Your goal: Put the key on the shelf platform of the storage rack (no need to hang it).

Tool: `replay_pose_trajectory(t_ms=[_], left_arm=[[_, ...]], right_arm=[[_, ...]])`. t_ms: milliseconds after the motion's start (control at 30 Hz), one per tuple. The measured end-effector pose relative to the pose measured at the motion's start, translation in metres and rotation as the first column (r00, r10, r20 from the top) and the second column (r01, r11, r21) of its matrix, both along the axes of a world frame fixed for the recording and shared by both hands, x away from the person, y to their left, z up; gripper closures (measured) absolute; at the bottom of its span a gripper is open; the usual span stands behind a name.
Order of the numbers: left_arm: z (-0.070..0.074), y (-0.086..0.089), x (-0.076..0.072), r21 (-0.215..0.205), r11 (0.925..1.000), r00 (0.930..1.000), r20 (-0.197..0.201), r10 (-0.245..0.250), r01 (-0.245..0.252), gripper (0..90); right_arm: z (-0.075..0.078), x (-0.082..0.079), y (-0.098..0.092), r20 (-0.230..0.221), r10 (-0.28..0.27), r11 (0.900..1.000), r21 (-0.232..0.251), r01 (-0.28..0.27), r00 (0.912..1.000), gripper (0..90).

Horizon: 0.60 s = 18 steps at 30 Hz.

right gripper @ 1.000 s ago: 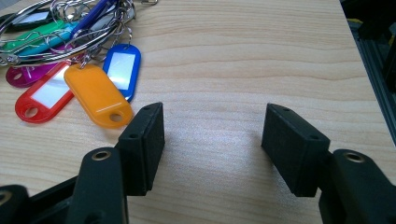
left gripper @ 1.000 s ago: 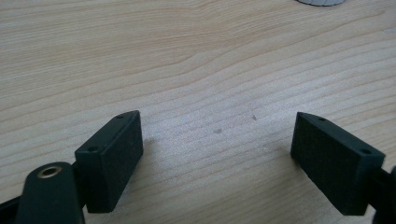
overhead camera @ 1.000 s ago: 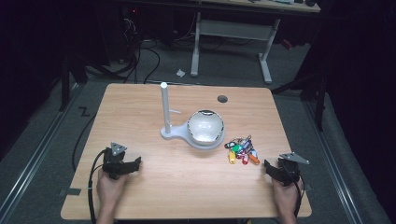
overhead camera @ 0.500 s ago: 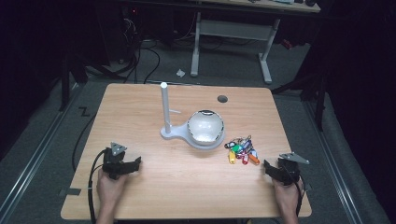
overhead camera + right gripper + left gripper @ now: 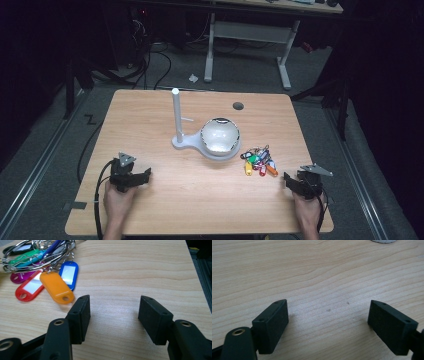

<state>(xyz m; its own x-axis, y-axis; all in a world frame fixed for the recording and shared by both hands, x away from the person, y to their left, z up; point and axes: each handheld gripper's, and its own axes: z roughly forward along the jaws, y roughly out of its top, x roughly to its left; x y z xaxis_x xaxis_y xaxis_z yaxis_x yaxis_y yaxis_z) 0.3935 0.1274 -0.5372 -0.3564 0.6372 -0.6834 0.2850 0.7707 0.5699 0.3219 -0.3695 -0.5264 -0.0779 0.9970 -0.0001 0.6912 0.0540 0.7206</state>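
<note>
Work stands at the approach step: the right hand-held gripper (image 5: pixel 291 181) rests near the table's (image 5: pixel 200 200) near right corner, its jaws just narrowed slightly yet gaping on nothing, the bunch of key tags (image 5: pixel 257 161) just beyond, the left hand-held gripper (image 5: pixel 145 174) likewise released; next, reach forward and close on the bunch.

In the right gripper view, the bunch of coloured plastic key tags on metal rings (image 5: pixel 42 272) is cut off by the top and left edges; the green and black tags show only in part. In the left gripper view, the grey rounded base of the white stand (image 5: pixel 384 241) is a mere sliver at the top edge. In the high view, the tags (image 5: pixel 257 161) are too small to count, and the person's forearms are cut off by the bottom edge.
</note>
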Motion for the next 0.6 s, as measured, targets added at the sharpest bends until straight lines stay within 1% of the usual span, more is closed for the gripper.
replay_pose_trajectory(t_ms=[33, 67, 300, 367, 467, 600], left_arm=[[0.000, 0.000, 0.000, 0.000, 1.0000, 1.0000, 0.000, 0.000, 0.000, 17.2], [0.000, 0.000, 0.000, 0.001, 1.0000, 1.0000, 0.000, 0.000, 0.000, 17.2], [0.000, 0.000, 0.000, -0.001, 1.0000, 1.0000, 0.000, 0.001, -0.001, 17.2], [0.000, 0.000, 0.000, 0.000, 1.0000, 1.0000, 0.000, 0.000, 0.000, 17.2], [0.000, 0.000, 0.000, 0.001, 1.0000, 1.0000, 0.000, 0.000, 0.000, 17.2], [0.000, 0.000, 0.000, -0.001, 1.0000, 1.0000, 0.000, 0.001, -0.001, 17.3]], right_arm=[[0.000, 0.000, 0.000, 0.000, 0.000, 1.000, 0.000, 0.000, 1.0000, 43.5], [0.001, -0.002, 0.001, 0.005, 0.003, 1.000, 0.010, -0.003, 1.0000, 44.1], [0.010, -0.009, 0.007, 0.034, 0.032, 0.999, 0.003, -0.032, 0.9989, 45.5], [0.011, -0.010, 0.008, 0.034, 0.035, 0.999, 0.004, -0.035, 0.9988, 45.6], [0.015, -0.013, 0.012, 0.046, 0.062, 0.998, 0.001, -0.062, 0.9970, 46.3], [0.018, -0.012, 0.018, 0.051, 0.081, 0.997, 0.013, -0.082, 0.9954, 46.9]])
